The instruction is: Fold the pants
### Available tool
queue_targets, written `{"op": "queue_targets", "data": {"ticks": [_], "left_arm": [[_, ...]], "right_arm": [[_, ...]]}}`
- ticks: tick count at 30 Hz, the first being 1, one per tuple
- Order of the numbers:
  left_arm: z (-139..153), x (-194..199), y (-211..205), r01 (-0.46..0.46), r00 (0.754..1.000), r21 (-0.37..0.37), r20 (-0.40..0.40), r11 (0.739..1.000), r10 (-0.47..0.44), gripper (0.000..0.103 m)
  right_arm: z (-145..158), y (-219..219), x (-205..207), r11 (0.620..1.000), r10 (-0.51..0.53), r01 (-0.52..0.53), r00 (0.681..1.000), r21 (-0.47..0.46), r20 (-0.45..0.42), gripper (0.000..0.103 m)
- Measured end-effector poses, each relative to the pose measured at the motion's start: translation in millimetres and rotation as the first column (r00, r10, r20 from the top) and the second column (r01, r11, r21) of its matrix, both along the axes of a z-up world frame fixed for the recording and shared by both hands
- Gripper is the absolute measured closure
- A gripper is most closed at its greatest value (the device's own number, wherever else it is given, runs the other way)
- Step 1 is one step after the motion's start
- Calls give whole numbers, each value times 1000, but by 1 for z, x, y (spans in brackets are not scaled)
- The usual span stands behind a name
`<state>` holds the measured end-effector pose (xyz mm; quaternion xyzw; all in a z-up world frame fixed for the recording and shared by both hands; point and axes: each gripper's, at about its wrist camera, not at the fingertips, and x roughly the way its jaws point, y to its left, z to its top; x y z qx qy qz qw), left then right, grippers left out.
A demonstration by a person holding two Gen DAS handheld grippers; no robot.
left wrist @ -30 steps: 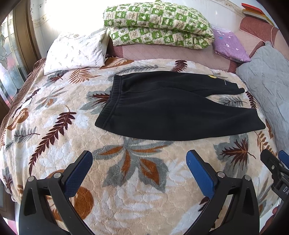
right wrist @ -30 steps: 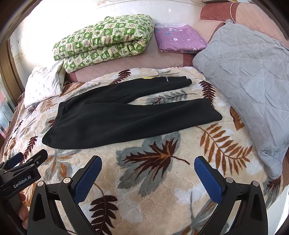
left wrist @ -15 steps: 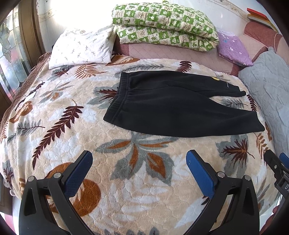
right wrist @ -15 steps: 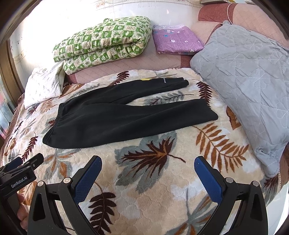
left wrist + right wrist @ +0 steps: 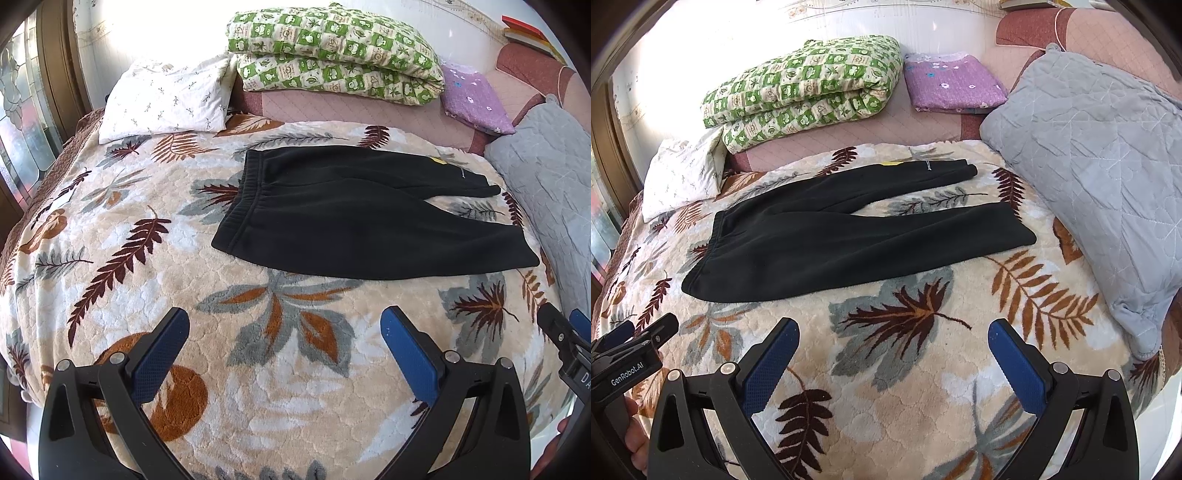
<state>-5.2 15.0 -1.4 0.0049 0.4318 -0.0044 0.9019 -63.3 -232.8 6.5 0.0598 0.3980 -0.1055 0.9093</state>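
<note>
A window frame (image 5: 48, 92) and a stack of books (image 5: 524, 31) are shown only in the left wrist view; the full spread of the grey quilted cushion (image 5: 1108, 158) is seen only in the right wrist view. One pair of black pants (image 5: 354, 218) is laid flat on the leaf-patterned blanket (image 5: 147, 295), waistband to the left, two legs splayed rightward — unfolded. Also counted: one white pillow (image 5: 166, 99), one green checked quilt (image 5: 332, 48), one purple folded cloth (image 5: 953, 85). The left gripper (image 5: 284, 350) is spread wide and holds nothing. The right gripper (image 5: 894, 365) is likewise spread wide, empty — both well short of the pants.
</note>
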Motion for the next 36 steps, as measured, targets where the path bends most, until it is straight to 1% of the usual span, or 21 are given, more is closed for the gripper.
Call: {"op": "queue_targets", "data": {"ticks": [11,19,29,33,36], "left_arm": [[-9,11,-6,3,1000,0,-27,1000,-3,0],[-9,11,-8,6,1000,3,-27,1000,-6,0],[-8,13,-10,12,999,-1,-35,1000,-12,0],[-5,31,-8,21,996,-11,-81,1000,-22,0],[5,65,2,39,990,-15,-135,999,-41,0]], "right_arm": [[-6,-7,15,1000,-1,2,1000,19,-19,0],[-14,-12,16,1000,-8,9,1000,30,-29,0],[-13,-12,16,1000,-5,6,1000,29,-26,0],[-12,-14,20,999,9,-8,1000,36,-30,0],[-2,-26,32,999,17,-16,1000,47,-21,0]]}}
